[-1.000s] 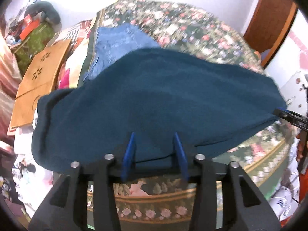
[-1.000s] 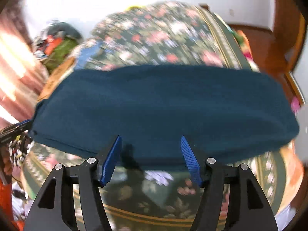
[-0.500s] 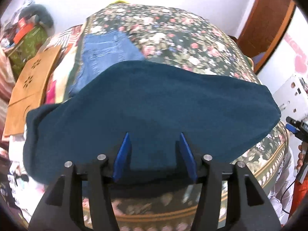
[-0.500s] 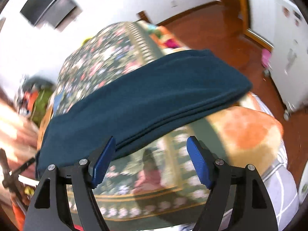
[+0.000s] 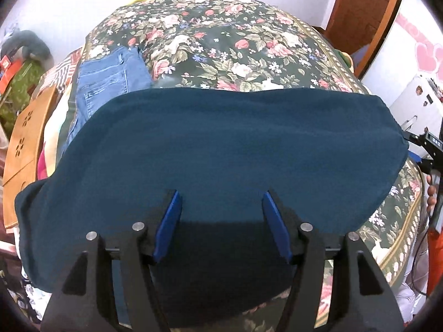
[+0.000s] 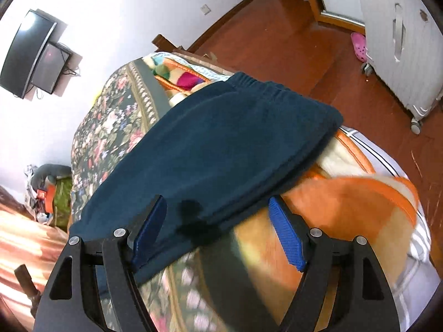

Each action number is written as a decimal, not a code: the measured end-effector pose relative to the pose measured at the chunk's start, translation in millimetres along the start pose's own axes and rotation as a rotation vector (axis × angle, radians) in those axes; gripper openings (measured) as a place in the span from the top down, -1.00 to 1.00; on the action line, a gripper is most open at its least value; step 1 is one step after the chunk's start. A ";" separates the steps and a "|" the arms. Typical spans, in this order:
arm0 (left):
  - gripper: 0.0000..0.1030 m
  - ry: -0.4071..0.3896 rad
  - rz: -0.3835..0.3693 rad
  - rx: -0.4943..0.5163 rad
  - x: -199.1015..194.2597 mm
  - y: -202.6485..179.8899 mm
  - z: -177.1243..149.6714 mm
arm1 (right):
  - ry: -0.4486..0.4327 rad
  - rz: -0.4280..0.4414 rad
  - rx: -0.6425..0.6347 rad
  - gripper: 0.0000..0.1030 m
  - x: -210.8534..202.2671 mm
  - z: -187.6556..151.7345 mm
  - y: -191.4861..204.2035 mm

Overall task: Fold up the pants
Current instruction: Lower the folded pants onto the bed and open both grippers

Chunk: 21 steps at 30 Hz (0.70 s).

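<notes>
Lying across the near edge of the bed, the dark teal fleece pants (image 5: 221, 144) form one long band, doubled over leg on leg as far as I can judge: stacked layer edges show along the near side in the right wrist view, with the gathered elastic waistband (image 6: 260, 84) at the far right end. One lengthwise fold looks done; folding end to end appears left, though I cannot confirm the layer count.

Left hand-held gripper (image 5: 221, 221): jaws opening, blue pads apart, teal cloth below and between them but not pinched. Right hand-held gripper (image 6: 218, 227): jaws stand wide, left pad over the cloth's near edge, right pad over the orange blanket (image 6: 346, 202); nothing held.

Under the pants: dark green floral bedspread (image 5: 221, 41). A folded pair of blue denim jeans (image 5: 110, 83) lies at the bed's far left, partly covered by the teal band, likely finished.
</notes>
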<state>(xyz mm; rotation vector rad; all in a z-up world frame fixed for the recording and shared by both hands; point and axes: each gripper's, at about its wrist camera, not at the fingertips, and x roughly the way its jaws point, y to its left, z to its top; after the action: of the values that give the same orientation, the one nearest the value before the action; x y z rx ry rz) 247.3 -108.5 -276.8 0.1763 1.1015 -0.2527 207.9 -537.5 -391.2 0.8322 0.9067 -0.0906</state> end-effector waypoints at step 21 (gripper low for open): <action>-0.23 -0.124 -0.006 -0.111 -48.3 45.9 -22.2 | -0.222 -0.008 -0.242 0.73 -56.5 33.5 90.6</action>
<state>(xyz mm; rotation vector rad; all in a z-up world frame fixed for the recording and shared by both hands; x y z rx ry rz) 220.8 -53.1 -242.6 0.0573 0.9905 -0.2045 230.5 -512.1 -284.6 0.5806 0.6957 -0.0767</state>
